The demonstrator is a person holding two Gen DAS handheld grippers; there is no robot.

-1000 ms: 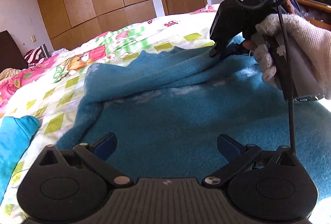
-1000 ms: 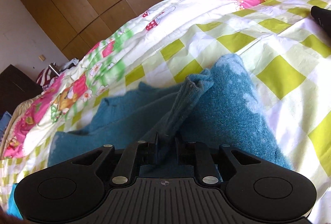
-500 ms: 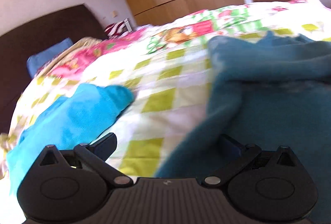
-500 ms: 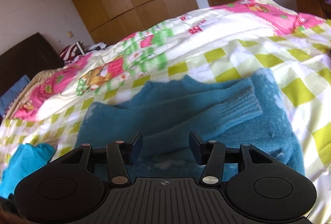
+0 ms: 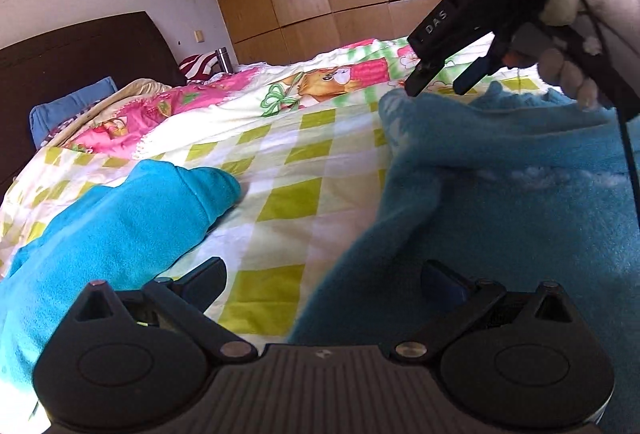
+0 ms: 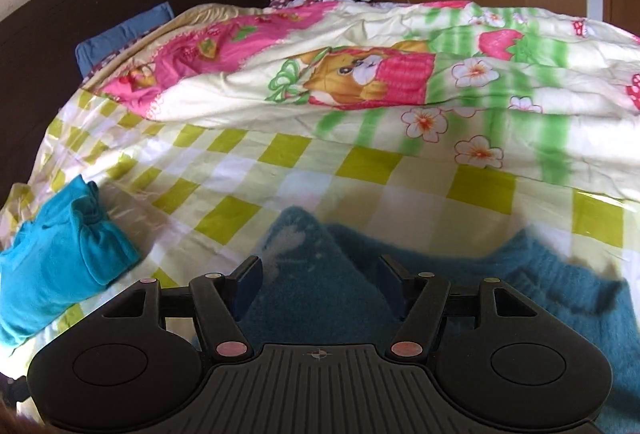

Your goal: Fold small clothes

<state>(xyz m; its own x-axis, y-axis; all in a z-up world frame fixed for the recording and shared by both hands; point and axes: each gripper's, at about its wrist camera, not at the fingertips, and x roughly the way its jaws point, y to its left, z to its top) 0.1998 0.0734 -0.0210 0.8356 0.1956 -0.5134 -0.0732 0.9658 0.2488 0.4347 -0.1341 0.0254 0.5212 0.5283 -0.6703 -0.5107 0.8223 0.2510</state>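
Working across the bed [image 5: 280, 201], with its checked and cartoon-print cover, we have the dark teal sweater [image 5: 500, 226] spread on the near right part of it, partly folded, one fuzzy corner peaking up toward the far side. A brighter turquoise garment [image 5: 112, 230] lies well apart on the left, bunched and unfolded. Our left gripper [image 5: 324, 280] hovers low over the sweater's left edge with its tongs spread wide and nothing between them; one blue pad sits over the bare cover, the other over the knit. Our right gripper [image 6: 320, 286] is likewise parted and empty, its pads straddling the raised corner of the sweater [image 6: 316, 274] without pinching it. We judge the fold is only half made, and the risk lies in the next grasp: the knit is thick and layered, so closing on the peak could catch two layers, or the cover beneath, and drag the fold askew.
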